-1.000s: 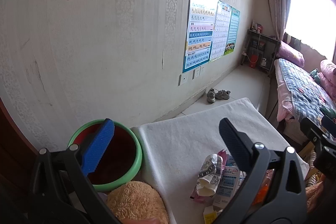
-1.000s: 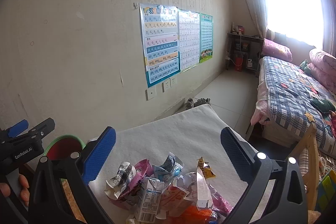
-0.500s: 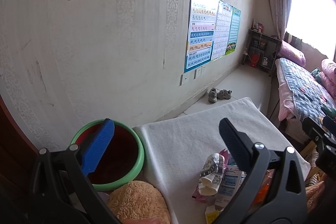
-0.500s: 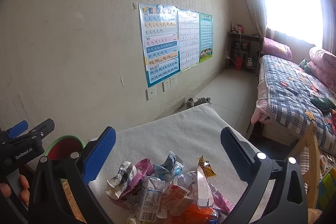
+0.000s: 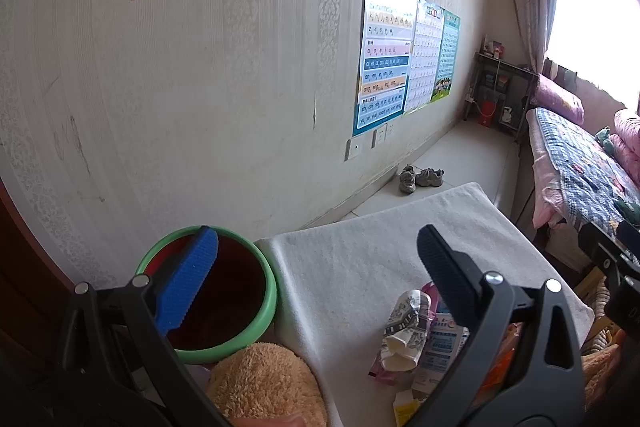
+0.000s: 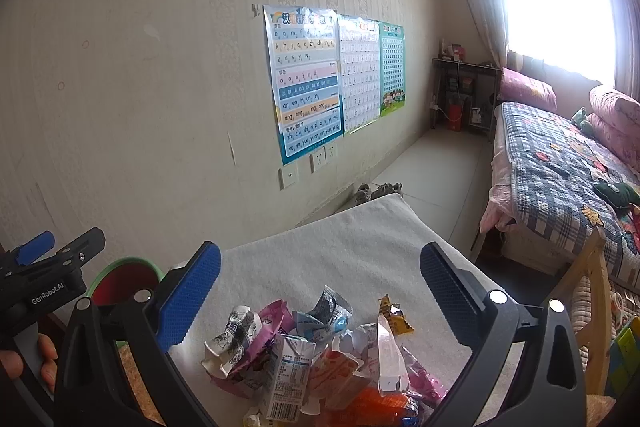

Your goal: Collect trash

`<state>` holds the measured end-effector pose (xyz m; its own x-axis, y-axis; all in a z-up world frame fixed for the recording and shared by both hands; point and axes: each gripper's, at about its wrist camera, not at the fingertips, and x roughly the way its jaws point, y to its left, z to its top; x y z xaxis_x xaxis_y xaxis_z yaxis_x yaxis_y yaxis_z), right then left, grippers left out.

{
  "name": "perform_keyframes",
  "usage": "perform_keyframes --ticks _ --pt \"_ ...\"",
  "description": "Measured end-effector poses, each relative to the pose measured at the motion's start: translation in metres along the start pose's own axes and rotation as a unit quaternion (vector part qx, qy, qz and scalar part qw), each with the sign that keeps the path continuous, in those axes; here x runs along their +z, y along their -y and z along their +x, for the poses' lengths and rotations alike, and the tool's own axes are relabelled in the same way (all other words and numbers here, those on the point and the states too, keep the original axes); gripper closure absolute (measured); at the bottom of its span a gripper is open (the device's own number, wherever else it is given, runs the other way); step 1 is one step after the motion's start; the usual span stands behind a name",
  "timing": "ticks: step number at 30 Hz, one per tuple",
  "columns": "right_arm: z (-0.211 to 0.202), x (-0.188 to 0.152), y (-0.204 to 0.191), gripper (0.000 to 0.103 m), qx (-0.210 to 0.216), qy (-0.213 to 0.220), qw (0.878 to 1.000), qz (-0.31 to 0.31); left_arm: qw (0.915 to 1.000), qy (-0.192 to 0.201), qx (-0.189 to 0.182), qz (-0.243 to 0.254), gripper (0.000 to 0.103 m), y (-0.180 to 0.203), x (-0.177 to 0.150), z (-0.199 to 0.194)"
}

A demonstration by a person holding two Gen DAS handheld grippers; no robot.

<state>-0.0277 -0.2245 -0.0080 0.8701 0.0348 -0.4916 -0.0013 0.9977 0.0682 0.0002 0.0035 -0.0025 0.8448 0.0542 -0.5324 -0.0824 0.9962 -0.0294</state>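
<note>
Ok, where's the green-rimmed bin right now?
In the left wrist view, the green-rimmed bin sits low on the left, against the white cloth's left edge, behind the tan plush toy.

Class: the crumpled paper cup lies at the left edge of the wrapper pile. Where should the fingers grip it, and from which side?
Grip the crumpled paper cup across its flattened middle, coming from above on the pile's open left side; it lies on its side, with wrappers crowding its right.

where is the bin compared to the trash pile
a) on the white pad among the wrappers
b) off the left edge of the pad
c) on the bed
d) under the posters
b: the green-rimmed bin stands off the white pad's left edge, apart from the wrapper pile.
</note>
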Motion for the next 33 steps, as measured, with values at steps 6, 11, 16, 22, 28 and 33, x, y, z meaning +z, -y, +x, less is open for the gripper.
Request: perform_keyframes --ticks 6,11,16,22,28,33 --pt "0.001 -0.0003 0.0008 0.007 0.001 -0.001 1.0 0.001 1.0 0.0 0.002 0.001 0.005 0.0023 -0.0035 -0.0005" --pt "0.002 -0.0013 0.0008 0.007 0.001 -0.002 1.0 0.003 1.0 -0.001 0.002 0.002 0.005 0.0027 -0.0038 0.0" --pt "0.0021 -0.0012 0.0007 0.007 0.001 -0.002 1.0 0.002 1.0 -0.002 0.004 0.002 0.005 0.0037 -0.0045 -0.0002" --pt "0.0027 -0.0021 0.001 0.007 0.002 -0.004 1.0 0.003 1.0 -0.003 0.006 -0.001 0.005 0.0026 -0.0063 0.0004" --pt "0.0036 -0.003 0.0006 0.007 0.002 -0.006 1.0 0.003 1.0 -0.004 0.008 -0.004 0.005 0.0025 -0.0075 0.0" --pt "0.0061 -0.0059 0.0024 0.007 0.004 -0.011 1.0 0.004 0.9999 -0.002 0.012 -0.005 0.005 0.0016 -0.007 0.0"
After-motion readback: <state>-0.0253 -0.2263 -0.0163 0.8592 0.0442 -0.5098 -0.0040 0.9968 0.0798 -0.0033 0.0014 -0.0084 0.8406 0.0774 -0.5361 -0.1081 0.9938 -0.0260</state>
